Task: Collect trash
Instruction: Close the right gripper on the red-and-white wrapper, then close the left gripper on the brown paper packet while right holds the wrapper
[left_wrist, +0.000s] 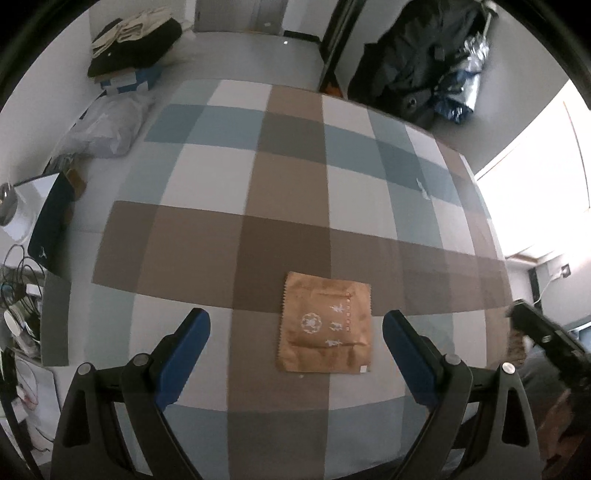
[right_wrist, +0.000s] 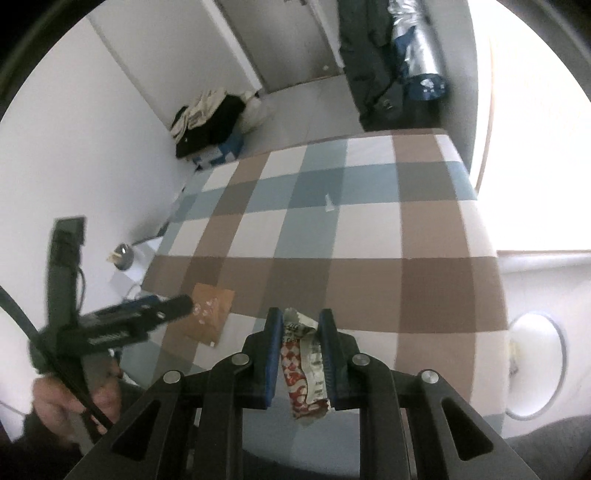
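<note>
Two grippers work over a checked bedspread (left_wrist: 207, 236). Left gripper (left_wrist: 295, 328) hovers, jaws spread wide, around a brown paper packet (left_wrist: 325, 325) lying flat on it. Right gripper (right_wrist: 300, 321) pinches a crumpled red-and-white wrapper (right_wrist: 303, 365) (lifted clear of the bedspread).

a bedroom at home: checked bed cover (left_wrist: 288, 184), piled clothes (left_wrist: 136, 40).

Both cameras ride just behind their own tools and look steeply down at the checked bed (left_wrist: 288, 236). The left wrist view sits close over the brown packet (left_wrist: 325, 325). The right wrist view looks from the right, slightly farther back, and shares that packet, the bed and the clothes pile (right_wrist: 207, 122).
</note>
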